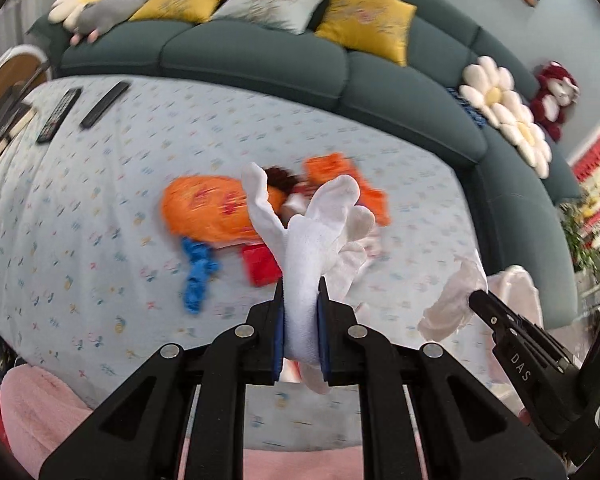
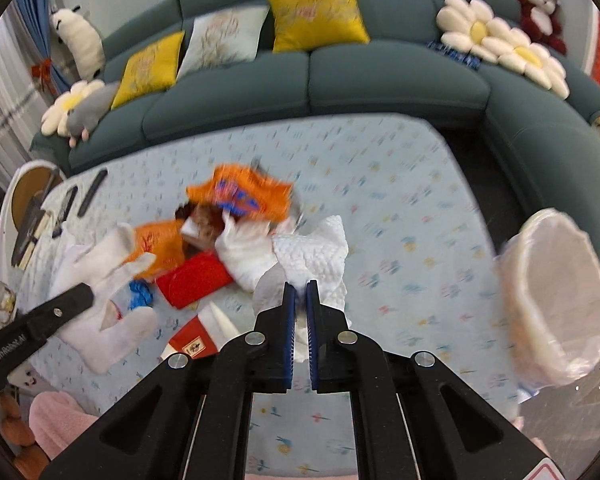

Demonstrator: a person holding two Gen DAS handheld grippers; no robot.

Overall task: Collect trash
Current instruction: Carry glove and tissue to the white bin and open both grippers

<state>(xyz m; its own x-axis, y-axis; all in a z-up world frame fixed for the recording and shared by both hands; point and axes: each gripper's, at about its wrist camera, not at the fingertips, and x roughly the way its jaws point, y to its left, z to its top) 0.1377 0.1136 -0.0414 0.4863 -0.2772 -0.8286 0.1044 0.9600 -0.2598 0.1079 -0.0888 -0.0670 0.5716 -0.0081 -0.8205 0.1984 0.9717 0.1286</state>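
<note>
Left gripper (image 1: pixel 302 296) raised over table (image 1: pixel 100 208), jaws pinching white sock (image 1: pixel 312 240); right gripper (image 2: pixel 300 292) level, clamping crumpled tissue (image 2: pixel 312 256).

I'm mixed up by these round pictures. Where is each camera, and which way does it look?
Left wrist: sits on the left claw, looks across the table to the sofa; its fingers pinch a white sock.
Right wrist: sits on the right claw, same way; pinches a paper towel, bin right.
Both show the orange bag.
</note>
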